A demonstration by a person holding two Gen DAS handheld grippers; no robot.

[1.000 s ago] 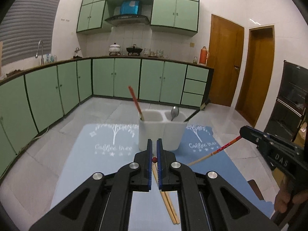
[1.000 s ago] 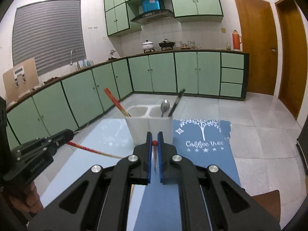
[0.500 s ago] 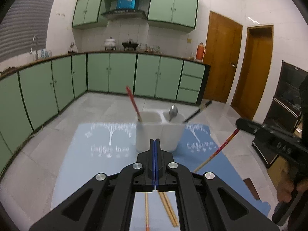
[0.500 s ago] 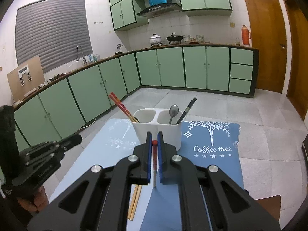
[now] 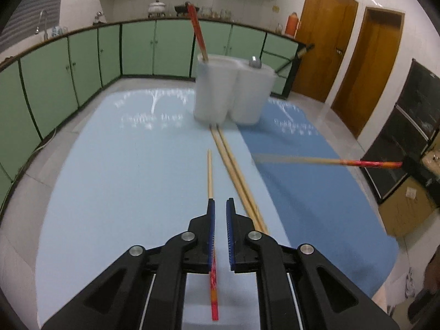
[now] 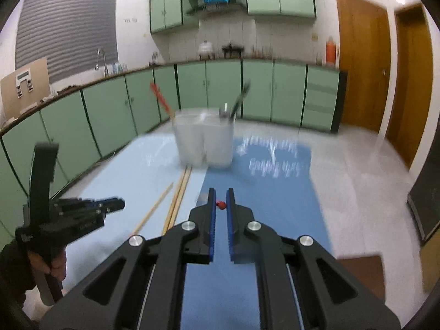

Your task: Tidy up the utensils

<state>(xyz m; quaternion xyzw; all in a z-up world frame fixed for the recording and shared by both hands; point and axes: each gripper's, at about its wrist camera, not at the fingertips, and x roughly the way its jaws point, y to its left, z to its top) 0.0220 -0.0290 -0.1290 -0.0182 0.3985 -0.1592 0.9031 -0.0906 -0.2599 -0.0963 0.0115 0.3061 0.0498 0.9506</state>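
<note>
A white two-cup utensil holder [image 5: 232,88] stands on the blue mat [image 5: 123,181], with a red-topped chopstick in its left cup and a spoon and a dark utensil in its right cup. It also shows in the right wrist view [image 6: 205,137]. My left gripper [image 5: 219,205] is open just above a red-ended chopstick [image 5: 210,178] lying on the mat. A pair of plain chopsticks [image 5: 236,176] lies beside it. My right gripper [image 6: 220,194] holds a red-ended chopstick [image 6: 220,205] end-on between narrowly parted fingers; the same chopstick shows in the left wrist view [image 5: 330,162].
Green kitchen cabinets [image 6: 115,110] line the back and left. Wooden doors [image 6: 363,66] stand at the right. A dark oven cabinet [image 5: 412,126] stands at the far right. A darker blue mat half [image 6: 275,192] covers the table's right side.
My left gripper let its chopstick drop onto the mat, opened and lowered toward the table. My right gripper came down and forward with its chopstick, nearer the holder.
</note>
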